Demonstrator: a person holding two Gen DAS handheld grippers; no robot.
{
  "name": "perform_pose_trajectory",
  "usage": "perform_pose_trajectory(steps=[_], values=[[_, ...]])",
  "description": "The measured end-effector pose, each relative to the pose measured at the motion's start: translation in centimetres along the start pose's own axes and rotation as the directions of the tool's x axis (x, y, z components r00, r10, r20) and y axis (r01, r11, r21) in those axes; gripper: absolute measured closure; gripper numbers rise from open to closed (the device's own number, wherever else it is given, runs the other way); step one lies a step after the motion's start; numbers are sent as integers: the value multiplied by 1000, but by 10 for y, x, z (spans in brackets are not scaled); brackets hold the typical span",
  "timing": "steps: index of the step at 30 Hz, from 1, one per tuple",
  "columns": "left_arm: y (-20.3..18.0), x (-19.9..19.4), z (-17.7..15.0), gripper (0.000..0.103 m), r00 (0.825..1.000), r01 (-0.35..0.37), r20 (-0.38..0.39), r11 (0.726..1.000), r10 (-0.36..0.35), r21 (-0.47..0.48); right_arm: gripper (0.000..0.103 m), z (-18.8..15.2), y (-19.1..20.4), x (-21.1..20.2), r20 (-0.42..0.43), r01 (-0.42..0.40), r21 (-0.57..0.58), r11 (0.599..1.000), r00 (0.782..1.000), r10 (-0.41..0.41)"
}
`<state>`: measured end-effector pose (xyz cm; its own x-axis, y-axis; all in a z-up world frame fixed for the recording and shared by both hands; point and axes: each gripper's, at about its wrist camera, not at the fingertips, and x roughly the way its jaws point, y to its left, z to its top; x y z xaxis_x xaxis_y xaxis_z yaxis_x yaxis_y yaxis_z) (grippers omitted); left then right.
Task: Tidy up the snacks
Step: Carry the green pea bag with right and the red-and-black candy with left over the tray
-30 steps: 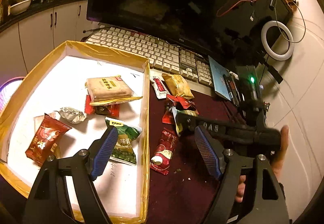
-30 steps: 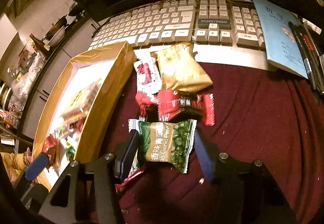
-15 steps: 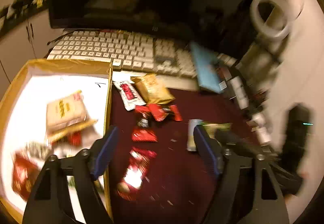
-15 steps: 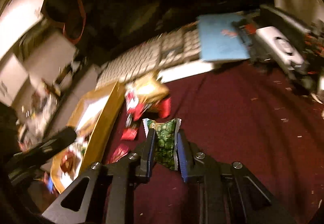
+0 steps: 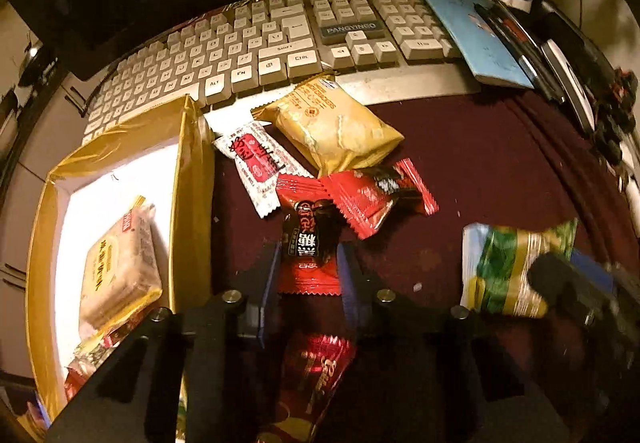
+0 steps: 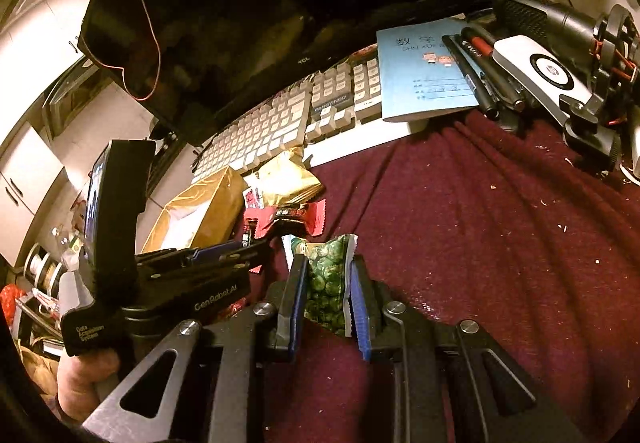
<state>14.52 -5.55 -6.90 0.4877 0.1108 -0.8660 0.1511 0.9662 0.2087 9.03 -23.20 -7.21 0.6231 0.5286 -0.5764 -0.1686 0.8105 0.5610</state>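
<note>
A gold-edged tray (image 5: 192,179) at left holds a tan snack pack (image 5: 120,263). The left gripper (image 5: 308,275), its jaws just narrowed, clamps a small red-and-black candy packet (image 5: 306,243) on the maroon cloth (image 5: 500,171). Farther right, the right gripper (image 6: 326,295) pinches a green pea packet (image 6: 326,279), near a keyboard (image 5: 280,43).

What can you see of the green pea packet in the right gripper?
The green pea packet is a small sealed pillow pack of glossy film, printed with green peas, with white crimped ends and a gold band that shows in the left wrist view. The right gripper is shut on it: its blue pads press both long sides. The packet points away from the gripper over the maroon cloth; whether it clears the cloth is unclear. It lies apart from the red snack pile and touches nothing but the pads.
</note>
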Motion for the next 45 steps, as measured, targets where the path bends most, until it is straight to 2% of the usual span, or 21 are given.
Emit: perform_pose_trajectory(steps=[5, 8, 10, 11, 13, 16, 20, 24, 31, 36, 40, 45], values=[[4, -20, -17, 80, 997, 71, 36, 996, -69, -47, 82, 0, 0, -2, 15, -11, -1, 1000, 1000, 11], [10, -40, -35, 80, 983, 173, 68, 981, -168, -82, 82, -1, 3, -4, 19, -10, -20, 1000, 1000, 11], [17, -51, -50, 81, 962, 266, 97, 957, -256, -113, 82, -1, 7, -6, 28, -14, -39, 999, 1000, 15], [23, -57, -60, 81, 946, 319, 114, 937, -305, -140, 82, -2, 9, -7, 33, -15, -49, 999, 999, 16], [32, -69, -73, 81, 925, 369, 158, 914, -345, -169, 82, -4, 15, -9, 41, 4, -75, 997, 999, -1], [47, -86, -85, 81, 908, 397, 226, 898, -353, -191, 82, -5, 26, -10, 49, 20, -105, 994, 999, -15], [77, -115, -101, 81, 874, 443, 334, 862, -353, -246, 82, -1, 47, -16, 57, -31, -105, 994, 998, 38], [110, -132, -113, 81, 882, 381, 408, 864, -235, -327, 82, -1, 83, -16, 44, -81, -158, 984, 995, 89], [151, -115, -130, 81, 925, 255, 371, 856, -81, -449, 82, -11, 147, 10, -27, -150, -260, 954, 989, 148], [165, -96, -138, 81, 943, 209, 331, 843, -39, -496, 82, -20, 180, 39, -84, -152, -312, 938, 988, 132], [173, -89, -145, 81, 946, 206, 322, 834, -36, -512, 82, -23, 191, 57, -123, -158, -314, 936, 984, 125], [180, -85, -149, 81, 950, 189, 313, 829, -18, -526, 82, -28, 199, 67, -129, -137, -340, 930, 987, 98]])
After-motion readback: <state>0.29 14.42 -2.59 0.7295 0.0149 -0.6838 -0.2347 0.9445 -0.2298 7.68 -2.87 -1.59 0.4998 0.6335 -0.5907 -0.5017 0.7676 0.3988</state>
